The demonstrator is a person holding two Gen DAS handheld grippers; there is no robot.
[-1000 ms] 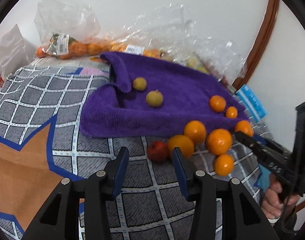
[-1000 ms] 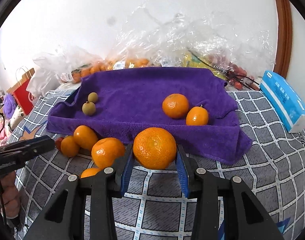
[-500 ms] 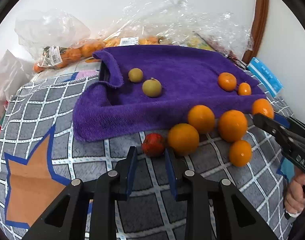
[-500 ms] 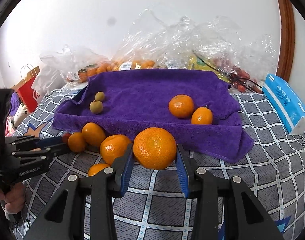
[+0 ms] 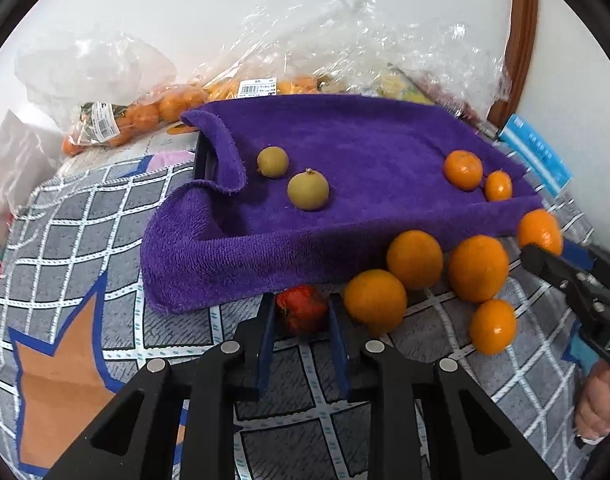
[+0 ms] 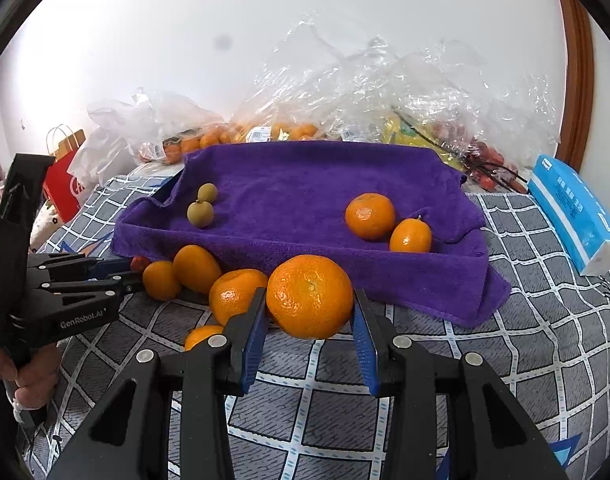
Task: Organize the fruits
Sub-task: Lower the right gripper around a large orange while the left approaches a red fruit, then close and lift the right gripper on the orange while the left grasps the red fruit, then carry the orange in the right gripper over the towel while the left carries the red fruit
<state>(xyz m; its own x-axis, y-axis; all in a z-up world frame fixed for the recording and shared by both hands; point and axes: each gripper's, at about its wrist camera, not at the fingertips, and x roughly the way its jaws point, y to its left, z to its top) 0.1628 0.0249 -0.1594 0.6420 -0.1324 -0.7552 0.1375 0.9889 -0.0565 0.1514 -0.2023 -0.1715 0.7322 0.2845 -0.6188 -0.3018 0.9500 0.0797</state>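
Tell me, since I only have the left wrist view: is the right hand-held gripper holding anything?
Observer: Yes. The right wrist view shows the right hand-held gripper with a large mandarin between its blue pads, in front of the purple towel.
Reviewer: What is the red sliver at my far left?
Observer: A red paper bag with looped handles.
Reviewer: And behind the towel's far right corner?
Observer: Small red fruits on dark stems lie under clear plastic.
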